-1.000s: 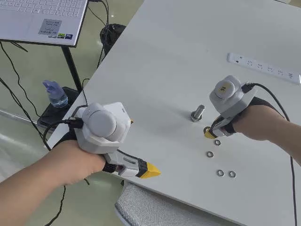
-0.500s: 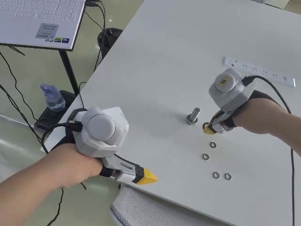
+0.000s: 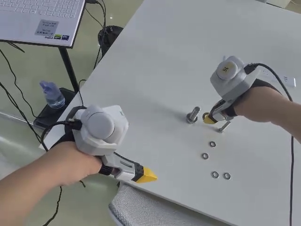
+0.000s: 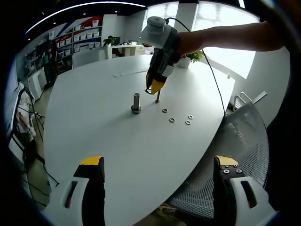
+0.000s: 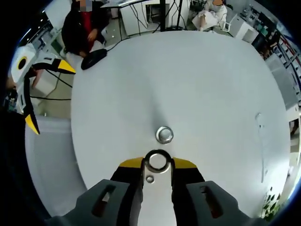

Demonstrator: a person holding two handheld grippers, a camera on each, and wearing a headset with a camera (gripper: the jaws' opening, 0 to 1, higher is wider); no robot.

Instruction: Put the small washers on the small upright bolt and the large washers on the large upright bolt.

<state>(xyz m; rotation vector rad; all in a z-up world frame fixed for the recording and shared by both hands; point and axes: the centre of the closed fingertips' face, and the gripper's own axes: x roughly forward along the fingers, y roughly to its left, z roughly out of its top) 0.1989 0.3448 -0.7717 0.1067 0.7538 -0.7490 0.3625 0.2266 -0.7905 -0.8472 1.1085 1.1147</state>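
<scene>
The right gripper (image 3: 209,118), grey-bodied with yellow tips, is held over the white round-edged table (image 3: 155,70). Its jaws are closed on a silver ring washer (image 5: 157,161), which sits flat between the yellow tips in the right gripper view.

In that view the large upright silver bolt (image 5: 164,134) stands just at 12 o'clock of the gripped washer, seen from its top end. A small round metal end shows at 6 o'clock of the washer, between the jaws.

In the head view the large bolt stands on its head just at 9 o'clock of the right gripper's tips. The small upright silver bolt (image 3: 225,125) stands at about 4 o'clock of the tips, close by. Whether the washer touches either bolt cannot be told.

Four loose silver washers (image 3: 212,144) lie flat on the table at 5 to 6 o'clock of the small bolt. Two of them sit side by side nearest the table's front edge.

The left gripper (image 3: 146,175) is held at 7 o'clock of the large bolt, well apart from it and beyond the table's edge. Its jaws stand wide apart and hold nothing, as the left gripper view shows.

A grey mesh chair back (image 3: 141,207) lies under it. A white laptop (image 3: 37,19) sits at 10 o'clock in the head view, and a clear plastic bottle (image 3: 51,94) stands below it.
</scene>
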